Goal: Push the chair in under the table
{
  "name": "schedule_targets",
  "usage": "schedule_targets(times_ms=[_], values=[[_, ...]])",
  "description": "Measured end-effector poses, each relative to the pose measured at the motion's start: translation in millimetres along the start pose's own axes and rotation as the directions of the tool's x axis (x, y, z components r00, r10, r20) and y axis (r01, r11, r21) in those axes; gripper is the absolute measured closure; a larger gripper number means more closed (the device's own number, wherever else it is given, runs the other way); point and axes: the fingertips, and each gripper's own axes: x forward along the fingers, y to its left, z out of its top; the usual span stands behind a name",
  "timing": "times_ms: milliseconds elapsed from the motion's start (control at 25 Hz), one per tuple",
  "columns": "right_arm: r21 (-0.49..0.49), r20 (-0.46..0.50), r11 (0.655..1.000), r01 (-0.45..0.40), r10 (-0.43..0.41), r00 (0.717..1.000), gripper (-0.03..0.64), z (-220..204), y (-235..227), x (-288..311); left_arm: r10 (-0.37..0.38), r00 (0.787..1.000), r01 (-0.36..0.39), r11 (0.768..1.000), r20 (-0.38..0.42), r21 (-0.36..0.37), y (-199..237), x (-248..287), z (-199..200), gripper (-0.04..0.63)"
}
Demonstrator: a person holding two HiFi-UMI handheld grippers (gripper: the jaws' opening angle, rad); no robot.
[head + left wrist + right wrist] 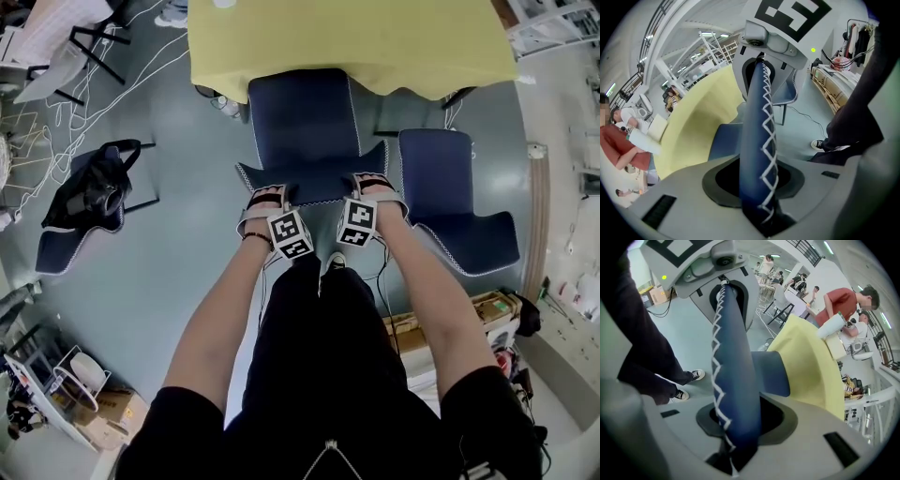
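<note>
1. The floor [178,291] is smooth and grey, so the chair legs will probably slide on it rather than catch. Loose cables lie at the left, well apart from the chair.
2. The tabletop [347,47], covered in yellow cloth, fills the top of the head view. Its near edge overhangs the far end of the seat.
3. The chair [305,122] is blue and padded and stands straight in front of the person. Its seat is partly under the tabletop and its back is nearest the person. A second chair [441,187] of the same kind stands just beside it on the right.
4. The backrest [314,180] has a soft cover with white zigzag stitching along its rim [764,140]. It likely has a stiff frame inside, so the padding should give a little while the chair moves as one rigid piece. It looks moderately heavy. The top rim is the sensible place to hold, with one grip on each side of the middle so an even push keeps it from swinging askew.
5. The left gripper [267,200] has its jaws pinching the left part of that rim.
6. The right gripper [373,185] has its jaws pinching the right part, and the rim [733,380] runs between them.
</note>
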Motion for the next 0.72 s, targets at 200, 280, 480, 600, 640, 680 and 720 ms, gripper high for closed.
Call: schedule_targets(times_ms=[200, 280, 480, 600, 640, 680, 720], values=[[0.016, 0.002, 1.000, -0.006, 0.006, 1.000, 0.497, 4.1, -16.5, 9.7, 0.004, 1.000, -0.004, 1.000, -0.001, 0.002, 22.0, 6.7, -2.3, 0.471], [0.017, -0.003, 1.000, 0.000, 0.000, 1.000, 0.497, 6.7, -26.8, 12.7, 0.003, 1.000, -0.003, 1.000, -0.001, 0.004, 32.5, 9.0, -4.0, 0.471], [0.018, -0.005, 1.000, 0.014, -0.014, 1.000, 0.497, 11.3, -57.0, 20.2, 0.002, 1.000, -0.002, 1.000, -0.001, 0.010, 61.4, 21.1, -6.6, 0.469], [0.008, -0.002, 1.000, 0.024, -0.024, 1.000, 0.500, 12.1, -78.3, 27.1, 0.001, 1.000, -0.001, 1.000, -0.001, 0.011, 83.4, 27.5, -4.1, 0.469], [0.004, -0.001, 1.000, 0.025, -0.025, 1.000, 0.500, 12.2, -84.1, 29.8, -0.002, 1.000, 0.002, 1.000, -0.003, 0.008, 88.3, 30.5, -4.1, 0.469], [0.000, -0.001, 1.000, 0.024, -0.024, 1.000, 0.500, 12.4, -89.3, 32.3, -0.007, 1.000, 0.007, 1.000, -0.006, 0.003, 91.9, 33.8, -4.9, 0.469], [-0.005, -0.001, 1.000, 0.021, -0.021, 1.000, 0.500, 12.8, -94.5, 34.5, -0.009, 1.000, 0.009, 1.000, -0.008, -0.002, 95.7, 36.6, -5.5, 0.469]])
